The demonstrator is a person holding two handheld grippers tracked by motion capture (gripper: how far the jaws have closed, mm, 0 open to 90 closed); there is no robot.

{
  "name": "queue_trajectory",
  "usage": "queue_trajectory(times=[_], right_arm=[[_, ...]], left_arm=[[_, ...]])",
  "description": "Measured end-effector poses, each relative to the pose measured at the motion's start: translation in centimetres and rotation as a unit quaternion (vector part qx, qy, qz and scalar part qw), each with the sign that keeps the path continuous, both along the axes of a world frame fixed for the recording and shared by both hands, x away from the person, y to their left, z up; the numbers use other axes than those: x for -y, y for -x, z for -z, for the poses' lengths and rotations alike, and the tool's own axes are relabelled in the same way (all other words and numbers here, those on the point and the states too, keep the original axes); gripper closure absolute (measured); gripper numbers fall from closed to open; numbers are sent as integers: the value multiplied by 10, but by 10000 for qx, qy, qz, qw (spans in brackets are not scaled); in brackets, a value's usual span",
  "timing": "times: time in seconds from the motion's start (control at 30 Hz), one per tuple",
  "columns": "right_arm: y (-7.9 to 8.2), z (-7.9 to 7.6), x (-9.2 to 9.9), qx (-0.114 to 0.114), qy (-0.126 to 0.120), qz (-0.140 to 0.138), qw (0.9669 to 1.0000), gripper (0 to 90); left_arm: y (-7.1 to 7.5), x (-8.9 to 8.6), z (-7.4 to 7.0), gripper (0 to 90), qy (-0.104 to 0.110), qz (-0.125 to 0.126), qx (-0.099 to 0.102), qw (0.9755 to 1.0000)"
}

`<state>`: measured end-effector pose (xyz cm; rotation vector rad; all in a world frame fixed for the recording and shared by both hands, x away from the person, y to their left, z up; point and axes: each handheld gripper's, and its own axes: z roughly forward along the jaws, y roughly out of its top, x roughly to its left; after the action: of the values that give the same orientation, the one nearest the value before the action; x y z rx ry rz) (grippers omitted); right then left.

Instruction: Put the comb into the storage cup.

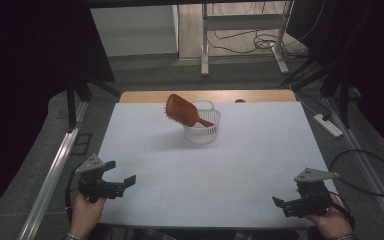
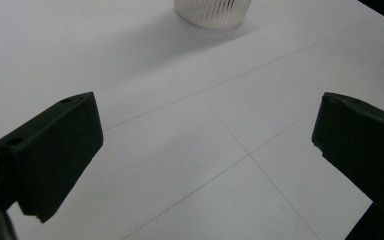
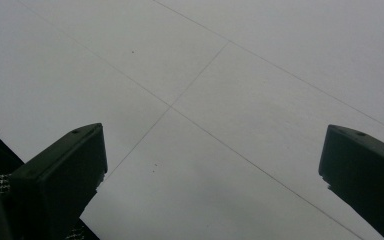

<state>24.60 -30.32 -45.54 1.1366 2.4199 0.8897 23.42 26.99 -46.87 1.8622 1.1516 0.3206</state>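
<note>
A white ribbed basket (image 1: 201, 128) stands at the middle back of the white table sheet (image 1: 240, 165). A brown wooden hairbrush (image 1: 181, 110) leans in it, handle down inside and its oval head sticking up and out over the left rim. My left gripper (image 1: 121, 172) is held at the near left edge, open and empty, pointing right and toward the basket. In the left gripper view the jaws (image 2: 207, 117) stand wide apart, with the basket's base (image 2: 212, 12) far ahead. My right gripper (image 1: 281, 206) is at the near right corner, open and empty, over bare sheet (image 3: 214, 145).
Thin grid lines cross the sheet. A strip of wooden tabletop (image 1: 145, 96) shows behind it. Metal rails (image 1: 55, 170) run along both sides of the table. A power strip (image 1: 327, 125) and cables (image 1: 375, 175) lie on the floor at right.
</note>
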Motion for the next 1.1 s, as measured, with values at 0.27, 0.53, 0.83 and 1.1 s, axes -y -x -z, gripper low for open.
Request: queue_trajectory(times=[0.27,0.53,0.83,1.1], right_arm=[[0,0,0,0,3,6,10000,0],[0,0,0,1,7,11,10000,0],[0,0,0,2,14,13,10000,0],[0,0,0,-1,20,15,10000,0]], left_arm=[[7,-6,2,0,6,-68,-22,10000],[13,-10,4,0,6,-100,-59,9999],[20,-15,6,0,-33,-190,-68,9998],[24,-18,7,0,-122,-260,-78,9996]])
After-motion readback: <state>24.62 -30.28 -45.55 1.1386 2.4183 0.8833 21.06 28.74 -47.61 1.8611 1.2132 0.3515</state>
